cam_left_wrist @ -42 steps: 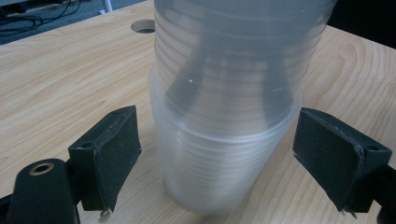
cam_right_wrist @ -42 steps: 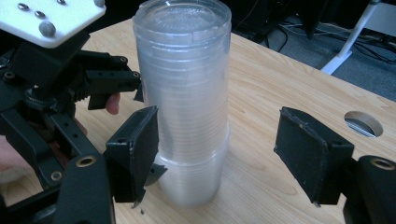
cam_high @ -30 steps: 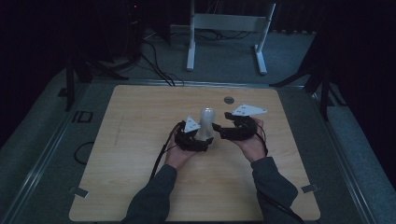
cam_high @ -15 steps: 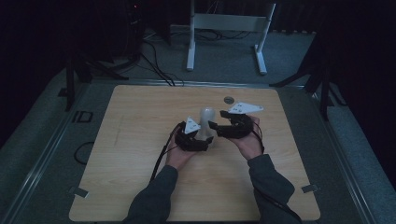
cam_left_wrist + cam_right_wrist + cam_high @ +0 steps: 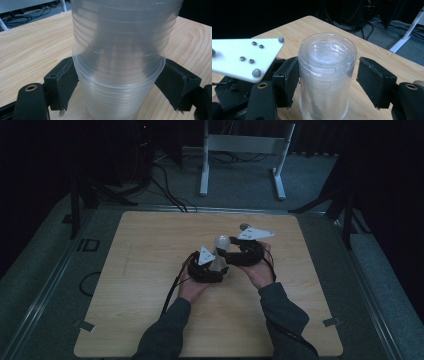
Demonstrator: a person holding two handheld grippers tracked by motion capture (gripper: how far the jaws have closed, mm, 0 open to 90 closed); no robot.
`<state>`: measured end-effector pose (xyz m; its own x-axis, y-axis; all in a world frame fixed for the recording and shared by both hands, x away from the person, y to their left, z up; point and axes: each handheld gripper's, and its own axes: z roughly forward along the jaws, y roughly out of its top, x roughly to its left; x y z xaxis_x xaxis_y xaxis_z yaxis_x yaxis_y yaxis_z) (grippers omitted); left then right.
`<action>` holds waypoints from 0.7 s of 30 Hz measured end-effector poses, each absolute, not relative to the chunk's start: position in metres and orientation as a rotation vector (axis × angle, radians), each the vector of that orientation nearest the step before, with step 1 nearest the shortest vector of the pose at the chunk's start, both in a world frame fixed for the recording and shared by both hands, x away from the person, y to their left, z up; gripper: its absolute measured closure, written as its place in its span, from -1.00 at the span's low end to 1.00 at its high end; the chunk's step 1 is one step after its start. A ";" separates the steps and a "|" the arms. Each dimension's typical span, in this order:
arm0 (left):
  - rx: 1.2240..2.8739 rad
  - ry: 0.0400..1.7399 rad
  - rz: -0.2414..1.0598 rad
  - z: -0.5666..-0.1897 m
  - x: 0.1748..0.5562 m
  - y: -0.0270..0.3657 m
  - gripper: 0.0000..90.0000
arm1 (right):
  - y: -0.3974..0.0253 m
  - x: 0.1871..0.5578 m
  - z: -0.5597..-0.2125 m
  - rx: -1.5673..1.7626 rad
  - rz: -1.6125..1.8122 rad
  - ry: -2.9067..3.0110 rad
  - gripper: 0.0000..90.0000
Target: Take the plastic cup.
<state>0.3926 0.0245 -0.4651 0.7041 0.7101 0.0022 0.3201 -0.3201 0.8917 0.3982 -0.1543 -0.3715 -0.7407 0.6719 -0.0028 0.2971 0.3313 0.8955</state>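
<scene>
A stack of clear ribbed plastic cups (image 5: 221, 242) stands upside down at the middle of the wooden table (image 5: 145, 270). My left gripper (image 5: 212, 266) is shut on the lower part of the stack (image 5: 117, 50), with both black pads (image 5: 63, 85) pressed against it just under a rim. My right gripper (image 5: 235, 254) comes in from the right around the top cup (image 5: 327, 65). Its left pad (image 5: 289, 80) touches the cup wall, while the other pad stands a sliver away. The left gripper's white plate (image 5: 244, 57) lies just beyond.
A small dark round object (image 5: 244, 226) lies on the table just behind the right gripper's plate. A white metal stand (image 5: 240, 145) and cables (image 5: 170, 190) are on the floor past the far edge. Bare wood spreads to the left and right of the hands.
Both hands and the cup stack stay almost in place. The right gripper has edged slightly left, toward the stack.
</scene>
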 end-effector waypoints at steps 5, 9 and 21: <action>1.918 0.798 0.495 -0.465 0.393 0.024 -0.55 | -0.152 0.403 -0.373 0.880 1.407 2.225 -0.25; 1.917 0.798 0.496 -0.466 0.392 0.024 -0.54 | -0.149 0.405 -0.375 0.891 1.415 2.228 -0.25; 1.921 0.787 0.509 -0.466 0.391 0.024 -0.54 | -0.143 0.406 -0.375 0.871 1.399 2.238 -0.15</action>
<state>0.3913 0.0242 -0.4658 0.7043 0.7097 0.0186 0.3079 -0.3289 0.8928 0.4063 -0.1428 -0.3746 -0.7450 0.6667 0.0201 0.3101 0.3196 0.8954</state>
